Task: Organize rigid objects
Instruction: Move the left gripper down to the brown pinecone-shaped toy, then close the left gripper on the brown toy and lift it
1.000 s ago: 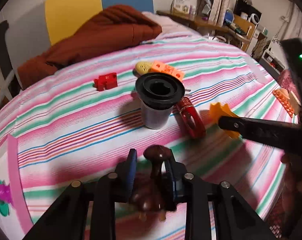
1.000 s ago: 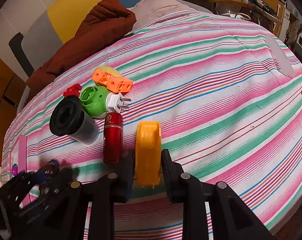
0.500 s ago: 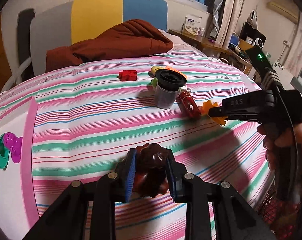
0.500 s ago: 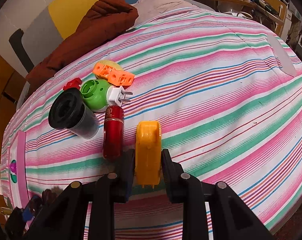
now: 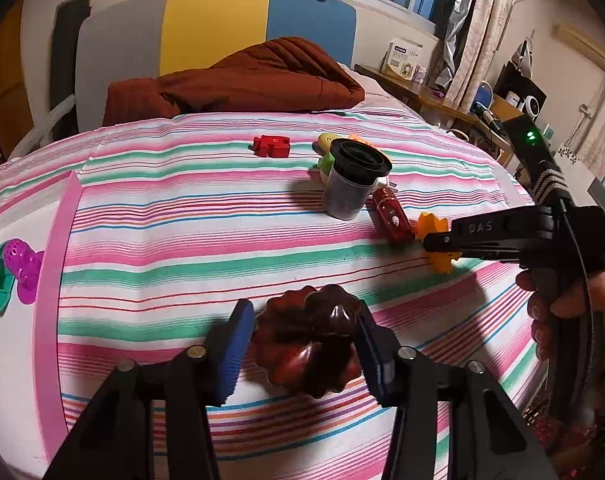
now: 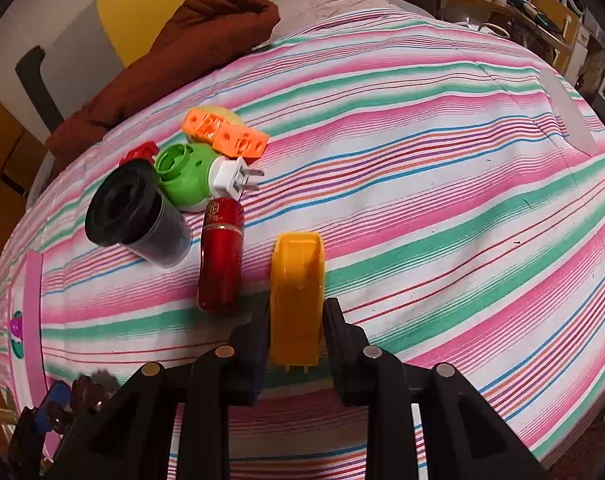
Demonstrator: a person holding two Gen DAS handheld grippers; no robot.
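Striped bedsheet (image 5: 190,216) carries everything. Far left, purple and green plastic pieces (image 5: 10,272) on the white margin. Left gripper (image 5: 302,340): jaws opening, dark brown fluted wooden piece (image 5: 306,340) lying on the sheet between them, left pad clear of it, right pad looks about touching. Further back, red block (image 5: 271,146), black-capped cup (image 6: 136,216) upright, green plug-in device (image 6: 188,178), orange brick (image 6: 222,136), red cylinder (image 6: 221,256) lying flat. Right gripper (image 6: 297,316) clamped on yellow plastic piece (image 6: 297,292) just right of the cylinder.
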